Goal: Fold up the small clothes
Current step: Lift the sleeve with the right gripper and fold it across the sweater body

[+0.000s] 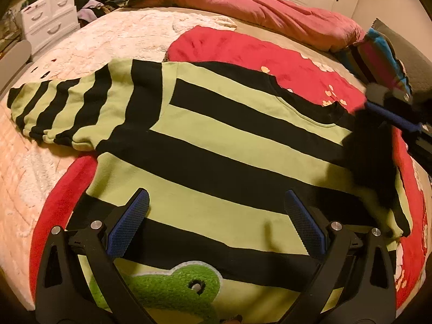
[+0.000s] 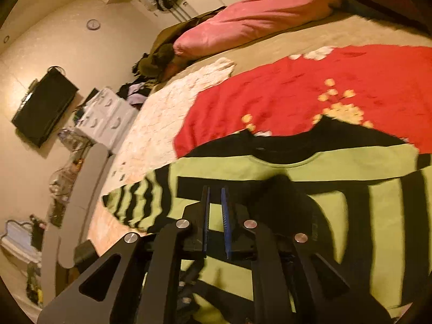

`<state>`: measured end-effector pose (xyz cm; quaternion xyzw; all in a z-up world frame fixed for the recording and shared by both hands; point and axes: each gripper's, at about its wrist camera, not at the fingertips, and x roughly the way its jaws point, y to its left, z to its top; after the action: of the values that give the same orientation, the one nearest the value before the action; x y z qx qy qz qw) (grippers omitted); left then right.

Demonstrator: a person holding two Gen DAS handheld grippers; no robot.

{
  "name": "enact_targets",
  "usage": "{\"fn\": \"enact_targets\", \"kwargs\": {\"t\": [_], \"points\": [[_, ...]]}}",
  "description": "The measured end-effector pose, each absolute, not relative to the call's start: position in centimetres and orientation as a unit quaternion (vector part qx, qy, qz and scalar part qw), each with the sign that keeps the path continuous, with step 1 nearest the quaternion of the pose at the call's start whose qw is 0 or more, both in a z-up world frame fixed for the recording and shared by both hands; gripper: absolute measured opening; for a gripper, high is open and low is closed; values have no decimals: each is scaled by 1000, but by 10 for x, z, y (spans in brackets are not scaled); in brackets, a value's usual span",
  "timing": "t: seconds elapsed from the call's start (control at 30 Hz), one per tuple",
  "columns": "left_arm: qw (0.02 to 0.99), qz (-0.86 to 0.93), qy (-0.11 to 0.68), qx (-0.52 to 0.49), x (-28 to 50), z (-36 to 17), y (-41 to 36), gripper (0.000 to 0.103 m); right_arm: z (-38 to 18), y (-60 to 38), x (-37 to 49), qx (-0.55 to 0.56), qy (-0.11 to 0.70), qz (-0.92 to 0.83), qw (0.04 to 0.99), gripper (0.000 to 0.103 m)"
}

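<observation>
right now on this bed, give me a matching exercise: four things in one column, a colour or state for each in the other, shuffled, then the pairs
Things:
1. sweater
2. blanket
3. left gripper
4. drawer unit

Colour or state:
A. white
B. jaws wide open, nothing between them
C. green with black stripes, one sleeve laid out flat
D. red with pale flowers

Pairs: 1-C, 2-D, 3-B, 4-A

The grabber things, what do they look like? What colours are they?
Each is a black plastic claw with two fingers. The left gripper has bumpy blue pads inside its fingers, round silver bolts at the joints, and triangle-shaped holes in its outer arms. The right gripper matches: black frame, thin blue pads, silver bolts. No cables or sleeves are visible.
</observation>
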<state>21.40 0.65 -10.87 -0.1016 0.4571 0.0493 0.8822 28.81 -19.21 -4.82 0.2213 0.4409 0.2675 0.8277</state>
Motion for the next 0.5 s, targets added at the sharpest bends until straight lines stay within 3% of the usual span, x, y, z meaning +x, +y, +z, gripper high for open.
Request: {"fn": "enact_targets", "kwargs": {"t": [0.03,0.07,0.1,0.17,0.5], "points": [[882,48,457,-102,214,-109,6,94,-48,-188,289,219,441,271,827,23],[882,47,457,-102,214,-109,6,94,-47,-186,289,217,441,278,825,46],[882,45,457,-102,214,-109,5,94,-45,-187,287,219,439,283,824,56],[882,43,458,-103,215,-109,5,94,-39,-193,282,218,427,286,830,56],[879,-26,459,-130,215,-108,-11,94,-50,-270,247,172,426,182,869,78]]}}
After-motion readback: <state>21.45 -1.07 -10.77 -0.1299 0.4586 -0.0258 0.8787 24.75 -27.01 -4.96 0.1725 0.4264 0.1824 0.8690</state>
